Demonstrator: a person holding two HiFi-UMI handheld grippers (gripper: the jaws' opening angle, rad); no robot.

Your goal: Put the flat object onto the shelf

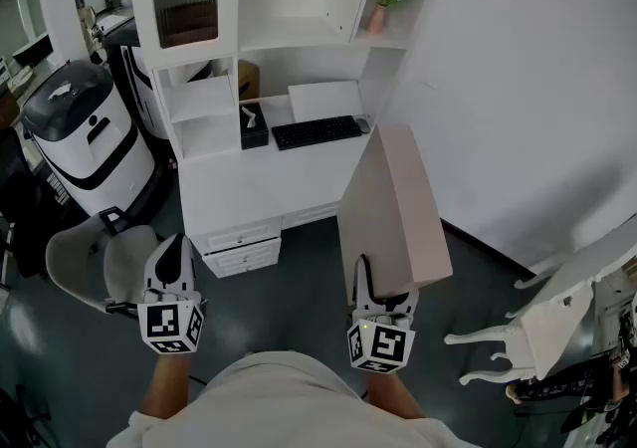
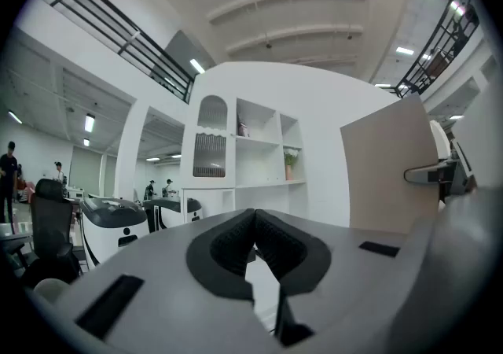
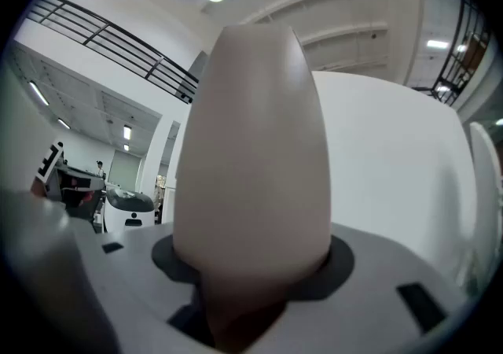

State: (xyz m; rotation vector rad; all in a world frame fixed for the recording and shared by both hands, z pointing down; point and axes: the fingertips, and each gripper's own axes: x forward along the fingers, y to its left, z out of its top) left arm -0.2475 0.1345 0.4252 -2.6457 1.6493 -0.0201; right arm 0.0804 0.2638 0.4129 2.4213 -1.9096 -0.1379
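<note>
Carrying step: right gripper (image 1: 382,295) is clamped on the lower edge of the beige flat board (image 1: 393,202). The board stands near upright in the air, leaning forward, well apart from the white shelf unit (image 1: 299,33). Left gripper (image 1: 175,259) has its jaws together with nothing between them, and hangs off to the side. Judgement: gripped at 1 end only, the long board will likely lever on the pads. Best kept steep on approach and tipped flat only near a bare shelf, clear of the flower vase (image 1: 379,10) and keyboard (image 1: 317,131). The left gripper could steady the free end.
</note>
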